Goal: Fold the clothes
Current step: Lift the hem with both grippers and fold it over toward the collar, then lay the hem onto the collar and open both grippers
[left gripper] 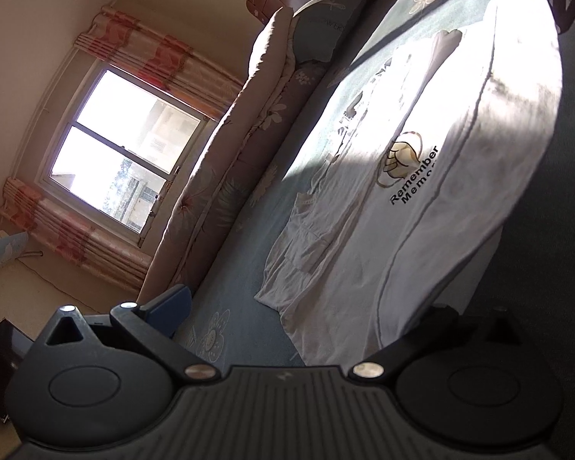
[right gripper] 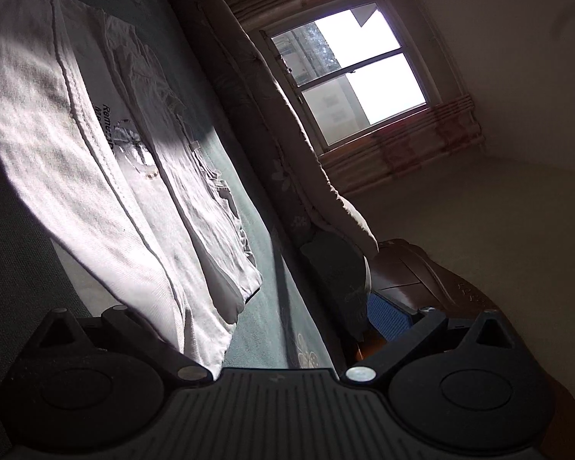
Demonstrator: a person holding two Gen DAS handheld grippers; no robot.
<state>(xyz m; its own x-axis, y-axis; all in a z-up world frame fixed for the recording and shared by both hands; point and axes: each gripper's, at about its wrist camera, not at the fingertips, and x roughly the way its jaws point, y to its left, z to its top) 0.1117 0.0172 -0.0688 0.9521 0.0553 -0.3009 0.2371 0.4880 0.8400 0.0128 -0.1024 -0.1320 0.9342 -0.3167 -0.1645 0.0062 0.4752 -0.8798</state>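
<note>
From the left wrist camera I see my left gripper [left gripper: 306,318] with its fingers spread wide and nothing between them. The white shirt [left gripper: 421,176] lies flat on the blue-green bed sheet [left gripper: 241,268], partly in sunlight, with a printed picture and the words "Remember" on it. A rolled quilt [left gripper: 226,176] lies between the shirt and the window [left gripper: 122,153].

From the right wrist camera my right gripper [right gripper: 276,318] is also wide open and holds nothing. The same shirt [right gripper: 96,176] lies to its left on the sheet [right gripper: 264,318], and the window [right gripper: 349,76] is behind.
</note>
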